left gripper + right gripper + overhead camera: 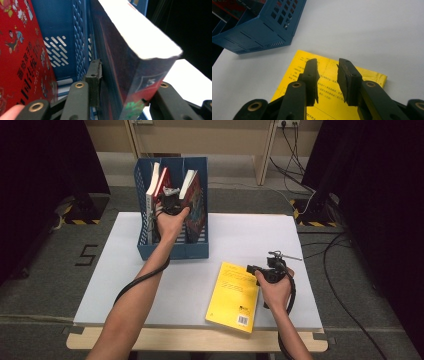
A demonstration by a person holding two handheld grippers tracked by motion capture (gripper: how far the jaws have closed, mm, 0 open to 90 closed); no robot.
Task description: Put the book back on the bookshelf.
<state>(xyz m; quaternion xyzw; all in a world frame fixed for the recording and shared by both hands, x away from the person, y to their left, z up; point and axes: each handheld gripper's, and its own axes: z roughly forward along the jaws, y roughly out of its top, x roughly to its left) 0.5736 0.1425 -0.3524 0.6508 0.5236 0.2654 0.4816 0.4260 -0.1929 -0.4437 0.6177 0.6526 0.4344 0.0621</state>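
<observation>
While the blue file rack (172, 247) stands at the far left part of the white table (300, 240), it serves as the landmark for everything else. Inside its left compartment lean a white-edged book and a red book (22, 62), whose cover in the left gripper view carries cartoon figures and black Chinese characters. Right of that, in the rack's right compartment, stands the dark book (194, 205): a thick volume with a white page block on top, a dark cover with red tones and a green patch low on its spine, tilted slightly to the right. The left gripper (170, 200) reaches into the rack from the person's side, and its jaws straddle this dark book; in the left gripper view the left pad (94, 82) lies flat against the cover and the other jaw sits at the spine's far side, so the book is clasped at its near edge.

Well to the right of the rack and nearer the person, a yellow book (234, 296) lies flat on the table, its cover bright yellow with small black print and a barcode at a near corner. The right gripper (265, 270) hovers just over this book's right edge, jaws moderately apart with nothing between them.
</observation>
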